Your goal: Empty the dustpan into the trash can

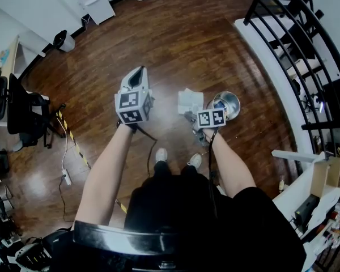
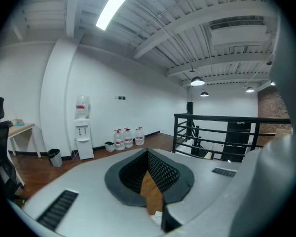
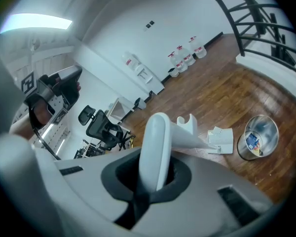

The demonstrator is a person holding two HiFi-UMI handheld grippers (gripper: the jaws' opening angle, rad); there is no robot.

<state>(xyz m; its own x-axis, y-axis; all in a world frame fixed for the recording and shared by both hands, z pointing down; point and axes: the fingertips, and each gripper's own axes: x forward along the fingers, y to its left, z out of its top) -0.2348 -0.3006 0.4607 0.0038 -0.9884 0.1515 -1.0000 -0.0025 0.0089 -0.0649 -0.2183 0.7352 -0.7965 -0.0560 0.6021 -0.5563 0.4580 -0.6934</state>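
Though the head view hides it, right gripper (image 3: 152, 174) fingers grasp the dustpan handle (image 3: 156, 132); left gripper (image 2: 148, 155) fingers clench empty.

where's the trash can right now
In the head view the trash can stands on the floor right of centre, just right of the dustpan.

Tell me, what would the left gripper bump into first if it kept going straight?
Probably nothing close: the left gripper points almost level across open floor, so the white far wall above the water bottles looks first, though depth is unclear.
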